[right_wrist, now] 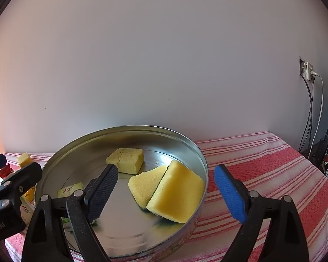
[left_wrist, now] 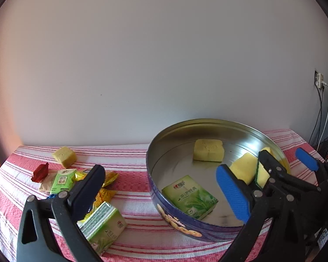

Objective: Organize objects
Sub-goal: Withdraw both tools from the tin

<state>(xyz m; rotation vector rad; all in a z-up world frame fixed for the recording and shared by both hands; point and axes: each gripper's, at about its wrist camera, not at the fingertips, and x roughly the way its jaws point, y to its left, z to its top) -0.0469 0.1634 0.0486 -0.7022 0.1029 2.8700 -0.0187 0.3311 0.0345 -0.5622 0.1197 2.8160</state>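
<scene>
Inside, tin point(right_wrist: 204, 168) holds 3 sponges point(right_wrist: 177, 196) and 1 tissue pack point(left_wrist: 190, 197)

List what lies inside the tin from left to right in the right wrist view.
Green tissue pack → yellow sponge block → flat sponge wedge → large tilted sponge leaning by the tin's right wall.
</scene>
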